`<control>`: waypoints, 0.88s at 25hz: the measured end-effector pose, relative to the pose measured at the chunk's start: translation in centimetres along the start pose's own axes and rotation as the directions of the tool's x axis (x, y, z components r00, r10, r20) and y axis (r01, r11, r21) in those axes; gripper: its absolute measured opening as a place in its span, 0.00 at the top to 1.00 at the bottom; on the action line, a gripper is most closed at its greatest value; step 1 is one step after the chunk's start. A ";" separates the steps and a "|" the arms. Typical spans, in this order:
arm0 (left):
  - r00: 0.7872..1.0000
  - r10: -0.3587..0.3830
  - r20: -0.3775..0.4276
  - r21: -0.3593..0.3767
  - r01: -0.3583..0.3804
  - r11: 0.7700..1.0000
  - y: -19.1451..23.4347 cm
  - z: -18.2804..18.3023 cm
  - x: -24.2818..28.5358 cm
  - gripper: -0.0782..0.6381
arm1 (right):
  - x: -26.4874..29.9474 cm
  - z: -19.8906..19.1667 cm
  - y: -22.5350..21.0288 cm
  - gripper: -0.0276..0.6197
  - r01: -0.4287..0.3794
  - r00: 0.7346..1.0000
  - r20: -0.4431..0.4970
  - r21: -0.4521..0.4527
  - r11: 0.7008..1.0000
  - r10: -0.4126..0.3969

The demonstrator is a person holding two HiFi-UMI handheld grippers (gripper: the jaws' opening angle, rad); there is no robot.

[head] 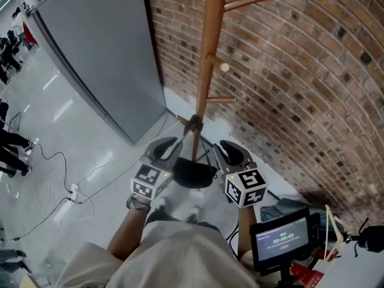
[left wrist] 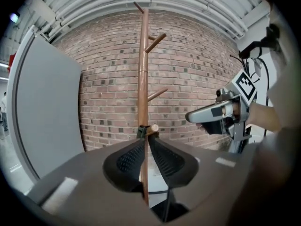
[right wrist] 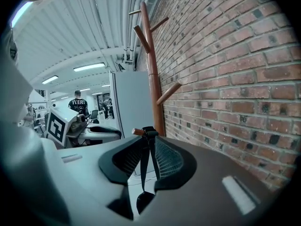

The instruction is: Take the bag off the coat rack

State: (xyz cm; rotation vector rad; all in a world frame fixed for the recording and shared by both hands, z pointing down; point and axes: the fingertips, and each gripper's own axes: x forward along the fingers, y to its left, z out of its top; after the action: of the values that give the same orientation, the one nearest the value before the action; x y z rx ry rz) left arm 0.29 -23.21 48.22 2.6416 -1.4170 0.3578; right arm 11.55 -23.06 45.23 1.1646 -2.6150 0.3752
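A wooden coat rack (head: pixel 207 59) stands against the brick wall. A black bag (head: pixel 193 174) hangs low on it by a dark strap (head: pixel 193 125) looped over a short peg. My left gripper (head: pixel 171 144) is just left of the bag and my right gripper (head: pixel 225 146) just right of it. In the left gripper view the left gripper (left wrist: pixel 145 142) is open by a narrow gap, with the rack pole (left wrist: pixel 143 69) and peg end (left wrist: pixel 153 127) showing beyond it. In the right gripper view the right gripper (right wrist: pixel 149 142) is open with the strap (right wrist: pixel 149 166) running down between its pads.
A tall grey panel (head: pixel 96 53) stands left of the rack, and the brick wall (head: pixel 300 71) fills the right. Cables and a power strip (head: pixel 73 192) lie on the glossy floor. A small screen (head: pixel 282 239) sits low right. People stand far off at the left edge (head: pixel 12 143).
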 end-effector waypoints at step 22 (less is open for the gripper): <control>0.963 -0.213 -0.163 -0.008 0.214 0.977 1.7 -7.5 7.1 0.67 | 7.6 -5.8 -1.2 0.69 0.076 0.975 -0.211 0.027 0.997 -0.069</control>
State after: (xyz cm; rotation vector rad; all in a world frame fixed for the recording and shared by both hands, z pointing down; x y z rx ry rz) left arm 1.52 -28.25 57.34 2.6678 -1.0730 0.5418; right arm 8.24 -27.08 53.32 1.1591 -2.3867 0.5017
